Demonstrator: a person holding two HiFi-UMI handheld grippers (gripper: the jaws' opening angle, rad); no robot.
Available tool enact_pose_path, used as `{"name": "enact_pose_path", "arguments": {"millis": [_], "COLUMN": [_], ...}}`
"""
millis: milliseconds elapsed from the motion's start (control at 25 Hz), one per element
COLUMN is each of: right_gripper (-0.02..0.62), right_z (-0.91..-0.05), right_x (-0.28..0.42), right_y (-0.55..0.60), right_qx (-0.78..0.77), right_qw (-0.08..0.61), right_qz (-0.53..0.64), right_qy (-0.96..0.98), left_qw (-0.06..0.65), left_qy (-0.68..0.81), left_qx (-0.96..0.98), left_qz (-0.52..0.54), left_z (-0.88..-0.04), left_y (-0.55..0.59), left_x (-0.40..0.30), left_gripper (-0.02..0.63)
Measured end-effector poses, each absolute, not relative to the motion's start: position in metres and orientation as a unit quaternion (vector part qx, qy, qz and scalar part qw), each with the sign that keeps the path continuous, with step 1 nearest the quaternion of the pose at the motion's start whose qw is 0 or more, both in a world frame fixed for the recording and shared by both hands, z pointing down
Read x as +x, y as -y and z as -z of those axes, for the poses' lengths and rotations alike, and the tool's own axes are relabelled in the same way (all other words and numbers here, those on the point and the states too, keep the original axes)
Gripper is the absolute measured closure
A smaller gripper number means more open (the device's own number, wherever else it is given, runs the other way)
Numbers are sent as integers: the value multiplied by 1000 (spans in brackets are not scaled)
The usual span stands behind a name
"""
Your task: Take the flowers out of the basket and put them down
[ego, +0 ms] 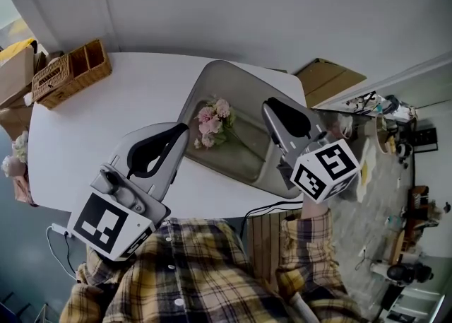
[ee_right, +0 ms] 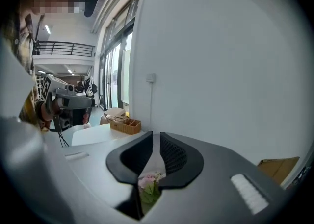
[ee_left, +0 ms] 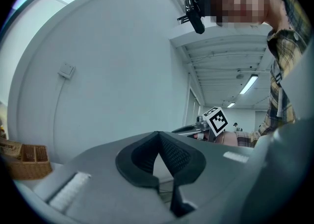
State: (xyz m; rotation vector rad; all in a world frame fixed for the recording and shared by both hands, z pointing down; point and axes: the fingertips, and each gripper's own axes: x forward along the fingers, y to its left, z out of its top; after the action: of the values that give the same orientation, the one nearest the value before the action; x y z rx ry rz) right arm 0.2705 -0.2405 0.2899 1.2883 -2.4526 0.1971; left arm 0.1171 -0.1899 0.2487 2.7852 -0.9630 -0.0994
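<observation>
Well, flowers (ego: 214, 122): pink, ruffled, ahead of right claw (ee_right: 155, 137)
right claw: slightly parted, empty
left claw (ee_left: 158, 134): closed
tray (ego: 247, 153): smooth grey
table (ego: 134, 95): white

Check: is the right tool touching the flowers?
Apart. The head view shows a bare strip of the basket between the right tool and the flowers.

white table (ego: 85, 124) | cardboard (ego: 328, 78) beyond its far corner | switch (ee_left: 66, 71) on pale wall (ee_left: 122, 71)
</observation>
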Motion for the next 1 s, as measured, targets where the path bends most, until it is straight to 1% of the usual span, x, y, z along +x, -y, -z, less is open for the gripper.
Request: {"name": "enact_pose_path", "arguments": {"millis": [440, 760, 1000], "right_gripper": [465, 423, 408], "right_z": [-361, -427, -468], "right_x": [273, 277, 283], "right_y": [263, 266, 266], "right_qx": [387, 339, 321], "right_qw": [271, 349, 390], "right_qz": [-130, -178, -193], "right_qy": [872, 855, 841], "left_qw": [95, 96, 102], "left_qy": [334, 346, 358], "left_qx": [938, 933, 928], "left_qz": [22, 19, 19], "left_z": [-253, -254, -256], "left_y": [190, 192, 193], "left_x": [115, 107, 102], "left_gripper": [594, 594, 594]}}
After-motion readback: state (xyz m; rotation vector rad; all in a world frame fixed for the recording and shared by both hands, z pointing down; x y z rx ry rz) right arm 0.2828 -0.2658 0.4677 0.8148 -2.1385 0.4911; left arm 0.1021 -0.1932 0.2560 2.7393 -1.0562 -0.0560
